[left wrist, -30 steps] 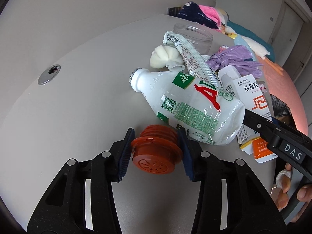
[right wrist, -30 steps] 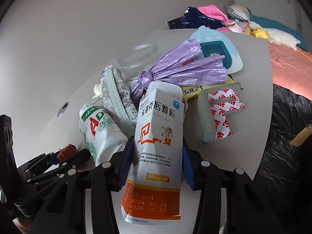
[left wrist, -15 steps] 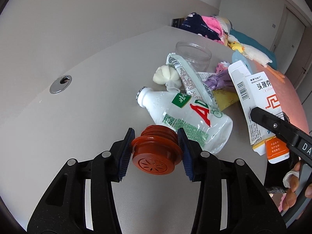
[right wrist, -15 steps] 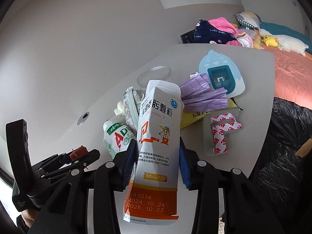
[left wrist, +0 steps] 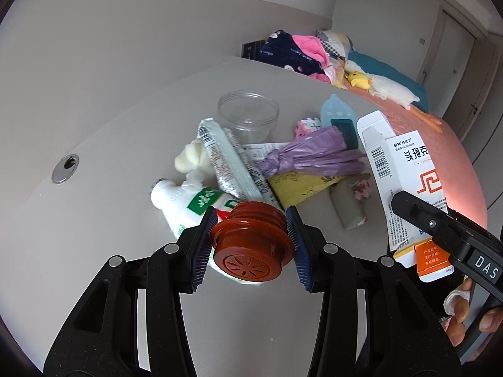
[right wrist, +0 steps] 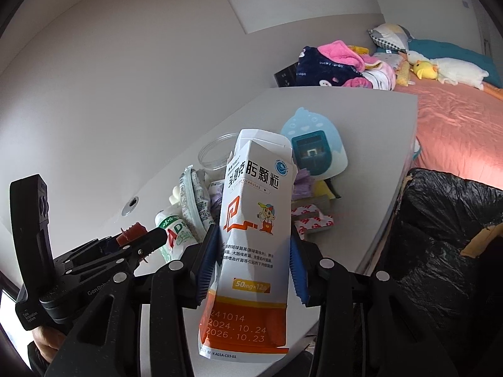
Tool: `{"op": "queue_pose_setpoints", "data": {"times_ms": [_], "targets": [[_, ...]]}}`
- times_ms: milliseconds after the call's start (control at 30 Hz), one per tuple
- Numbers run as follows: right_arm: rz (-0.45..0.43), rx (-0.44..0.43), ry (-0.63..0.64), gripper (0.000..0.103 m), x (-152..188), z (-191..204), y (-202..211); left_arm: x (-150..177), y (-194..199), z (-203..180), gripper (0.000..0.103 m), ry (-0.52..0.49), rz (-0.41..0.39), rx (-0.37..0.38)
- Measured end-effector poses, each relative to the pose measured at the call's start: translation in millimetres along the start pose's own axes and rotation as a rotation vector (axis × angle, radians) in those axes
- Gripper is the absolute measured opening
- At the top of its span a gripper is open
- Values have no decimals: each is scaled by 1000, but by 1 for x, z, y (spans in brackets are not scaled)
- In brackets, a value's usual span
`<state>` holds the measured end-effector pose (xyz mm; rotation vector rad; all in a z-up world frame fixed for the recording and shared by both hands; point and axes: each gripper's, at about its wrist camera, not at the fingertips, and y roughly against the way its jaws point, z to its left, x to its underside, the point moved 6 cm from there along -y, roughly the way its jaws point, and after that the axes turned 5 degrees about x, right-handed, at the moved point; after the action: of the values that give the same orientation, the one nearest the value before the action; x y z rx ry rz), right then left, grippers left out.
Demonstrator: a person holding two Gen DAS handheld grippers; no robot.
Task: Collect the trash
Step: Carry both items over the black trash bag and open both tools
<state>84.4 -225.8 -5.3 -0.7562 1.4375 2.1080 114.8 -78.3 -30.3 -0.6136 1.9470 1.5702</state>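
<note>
My left gripper (left wrist: 251, 245) is shut on a red-brown ribbed cap (left wrist: 251, 251), held above the white table (left wrist: 110, 188). My right gripper (right wrist: 250, 267) is shut on a white and orange medicine box (right wrist: 254, 229), lifted off the table; the box also shows in the left wrist view (left wrist: 405, 172). The trash pile lies on the table: a white plastic bottle with a green label (left wrist: 185, 201), a silver wrapper (left wrist: 226, 163), a purple bag (left wrist: 314, 157), a yellow packet (left wrist: 301, 185) and a white crumpled wad (left wrist: 191, 157).
A clear plastic jar (left wrist: 248, 113) stands behind the pile. A blue card (right wrist: 314, 147) and a tape-covered piece (right wrist: 311, 216) lie nearby. A black trash bag (right wrist: 440, 235) hangs open beside the table's right edge. A metal grommet (left wrist: 65, 165) sits in the table. A bed with clothes lies beyond.
Both grippers have risen and pulled back from the pile with their loads. The medicine box came up off the table; the pile looks smaller and farther.
</note>
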Motion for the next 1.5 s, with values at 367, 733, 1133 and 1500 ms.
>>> {"op": "queue_pose_setpoints", "data": {"times_ms": [367, 733, 1133, 1500], "targets": [[-58, 80, -85, 45, -5, -65, 38, -8, -12, -78, 45, -92, 14, 91], [-105, 183, -177, 45, 3, -130, 74, -7, -33, -153, 45, -178, 49, 191], [-134, 276, -277, 45, 11, -188, 98, 6, -54, -221, 45, -268, 112, 326], [-175, 391, -400, 79, 15, -229, 114, 12, -58, -251, 97, -290, 166, 489]]}}
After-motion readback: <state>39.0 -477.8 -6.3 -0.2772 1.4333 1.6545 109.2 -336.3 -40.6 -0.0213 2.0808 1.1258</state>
